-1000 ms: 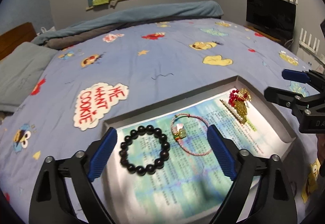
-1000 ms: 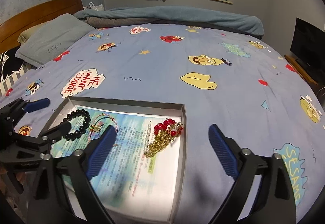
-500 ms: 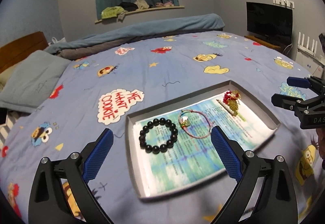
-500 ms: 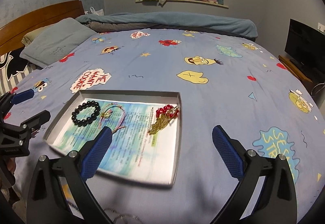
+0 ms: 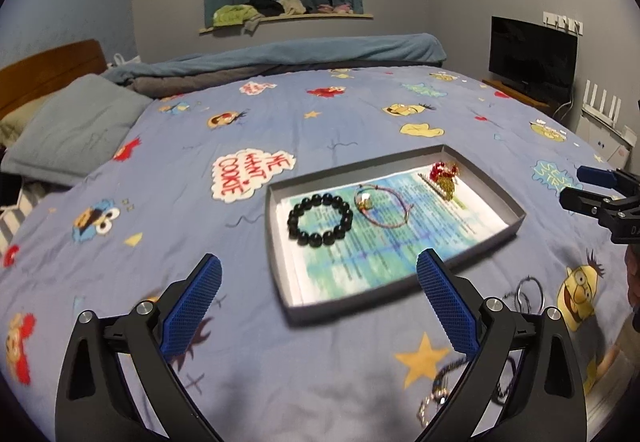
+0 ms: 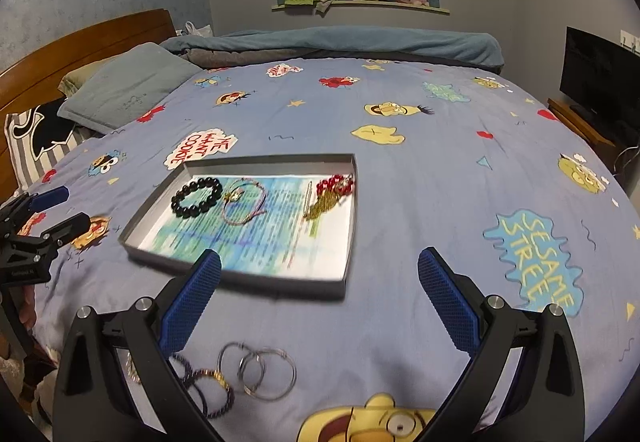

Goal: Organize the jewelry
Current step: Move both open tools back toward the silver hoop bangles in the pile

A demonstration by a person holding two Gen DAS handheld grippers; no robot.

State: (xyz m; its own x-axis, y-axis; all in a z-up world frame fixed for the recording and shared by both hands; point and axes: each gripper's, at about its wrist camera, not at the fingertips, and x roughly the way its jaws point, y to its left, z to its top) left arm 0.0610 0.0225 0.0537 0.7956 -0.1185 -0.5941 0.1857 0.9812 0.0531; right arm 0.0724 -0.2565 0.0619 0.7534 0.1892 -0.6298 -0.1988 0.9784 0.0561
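Left wrist view: the left gripper hangs over the bedsheet, fingers wide, holding nothing. "ME WANT COOKIE" is printed left of the grey tray, which holds a black bead bracelet, a pink cord bracelet and a red-and-gold piece.

Right wrist view: the right gripper is likewise spread and empty. "SESAME STREET" reads at right; only here do the silver rings show clearly, loose on the sheet near the tray.
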